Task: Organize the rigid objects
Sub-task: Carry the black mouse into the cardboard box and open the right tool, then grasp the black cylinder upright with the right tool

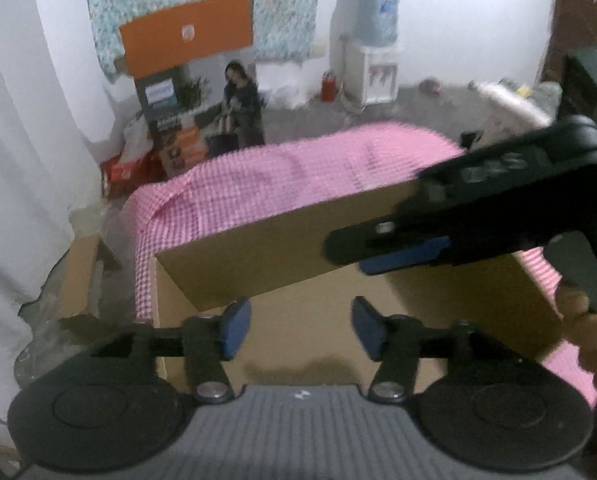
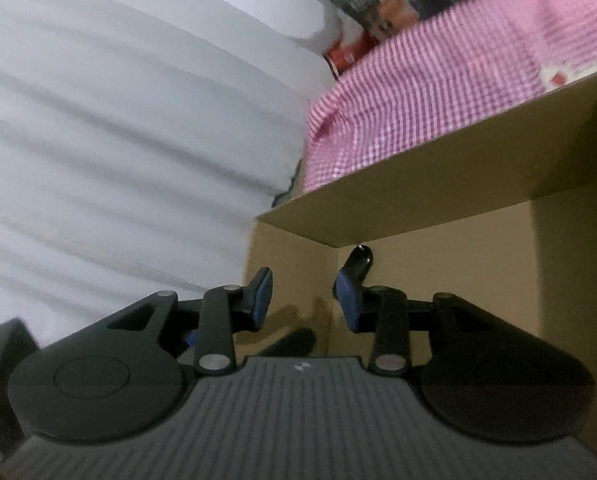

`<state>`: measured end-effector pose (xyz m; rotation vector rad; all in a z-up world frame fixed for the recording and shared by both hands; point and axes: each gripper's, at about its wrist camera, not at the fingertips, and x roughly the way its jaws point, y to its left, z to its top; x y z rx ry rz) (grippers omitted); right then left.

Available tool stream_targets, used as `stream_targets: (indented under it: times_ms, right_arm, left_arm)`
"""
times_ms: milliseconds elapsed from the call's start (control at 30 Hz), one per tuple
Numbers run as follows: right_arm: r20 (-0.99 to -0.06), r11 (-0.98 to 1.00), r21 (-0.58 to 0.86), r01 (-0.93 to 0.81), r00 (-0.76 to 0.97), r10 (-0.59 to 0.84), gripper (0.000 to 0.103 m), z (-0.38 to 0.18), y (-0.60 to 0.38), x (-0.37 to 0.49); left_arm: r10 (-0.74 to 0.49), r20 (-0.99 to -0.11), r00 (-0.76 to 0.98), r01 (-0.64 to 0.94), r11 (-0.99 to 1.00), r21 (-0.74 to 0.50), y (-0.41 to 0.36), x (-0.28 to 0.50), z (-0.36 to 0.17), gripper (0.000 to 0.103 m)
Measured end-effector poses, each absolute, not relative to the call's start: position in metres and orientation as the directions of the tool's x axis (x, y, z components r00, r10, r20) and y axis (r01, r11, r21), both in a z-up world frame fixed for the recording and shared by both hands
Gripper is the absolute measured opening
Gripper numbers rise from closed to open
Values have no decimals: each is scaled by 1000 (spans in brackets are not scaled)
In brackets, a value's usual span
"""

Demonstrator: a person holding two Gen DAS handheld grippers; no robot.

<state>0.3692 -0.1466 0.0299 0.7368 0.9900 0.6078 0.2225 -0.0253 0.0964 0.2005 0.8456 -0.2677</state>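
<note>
An open cardboard box (image 1: 478, 300) sits on a pink checked cloth (image 1: 298, 176), with one long flap (image 1: 266, 252) standing up on its far side. My left gripper (image 1: 300, 328) hangs open over the box's inside with nothing between its blue pads. My right gripper (image 1: 348, 256) reaches in from the right, level with the flap. In the right wrist view the right gripper (image 2: 303, 300) is open and empty beside the flap (image 2: 438, 184). A small black object (image 2: 359, 260) shows behind its right finger in the box corner; I cannot tell what it is.
A white curtain (image 2: 118, 140) hangs to the left of the table. Stacked boxes (image 1: 170, 128), a seated person (image 1: 240, 104) and a water dispenser (image 1: 372, 68) stand at the far wall. A hand (image 1: 594, 332) holds the right gripper's handle.
</note>
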Motion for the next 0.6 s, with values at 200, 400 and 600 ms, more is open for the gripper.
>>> stream_targets:
  times_ms: [200,400,600]
  right_arm:
    - [-397,593,766,-249,542,740,41,79,-203,270]
    - [-405,672,697,-252,635,658,43,67,-257,175]
    - [-542,780,614,-121,654,528,43,3,-282,129]
  left_arm:
    - [-258,-687,679,401,915,52,-37,152,127,77]
    - [-373,-684,627,503,864,-10,-70,93,108,77]
    - [-453,-701,550,605,795,-39,-124,63,54,77]
